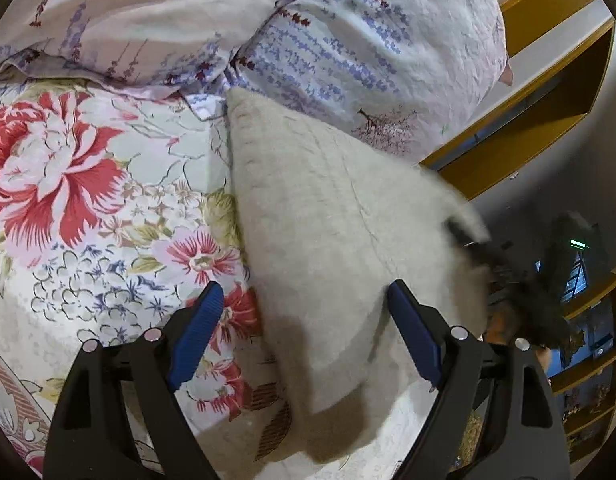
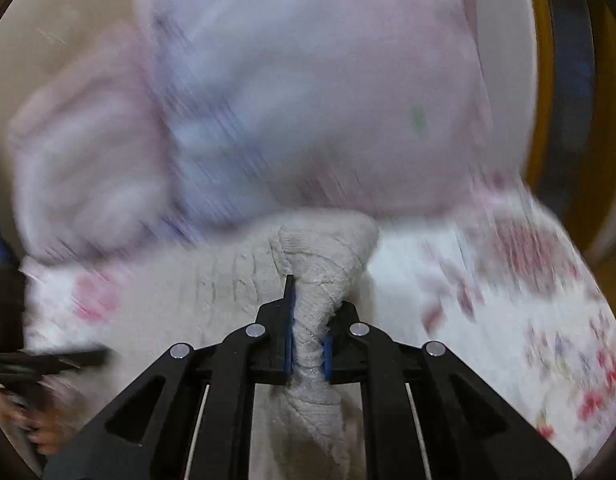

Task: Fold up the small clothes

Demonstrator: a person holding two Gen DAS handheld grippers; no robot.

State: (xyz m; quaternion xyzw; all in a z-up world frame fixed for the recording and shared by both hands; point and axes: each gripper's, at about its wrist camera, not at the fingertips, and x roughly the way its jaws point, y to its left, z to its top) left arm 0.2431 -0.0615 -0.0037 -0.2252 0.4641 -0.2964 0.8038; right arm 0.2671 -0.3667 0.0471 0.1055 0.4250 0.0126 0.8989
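Right claw [image 2: 308, 332] pinches the knit garment's [image 2: 323, 256] bunched edge; left claw [image 1: 304, 332] gapes empty (floral bedsheet [image 1: 88, 200] beneath).

A floral bed sheet [image 1: 88, 184] with large red blooms covers the bed. A lavender-print pillow [image 1: 367, 52] lies at its far edge, touching a second, paler pillow [image 1: 140, 12] beside it. Yellow-edged shelving [image 1: 547, 92] stands beyond the pillows, against a pale wall.

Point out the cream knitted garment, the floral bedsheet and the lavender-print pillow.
Cream knitted garment [image 1: 327, 208]: left wrist view, middle of its flat panel.
Floral bedsheet [image 1: 52, 168]: left wrist view, big red flower.
Lavender-print pillow [image 1: 367, 40]: left wrist view, its bulging face.
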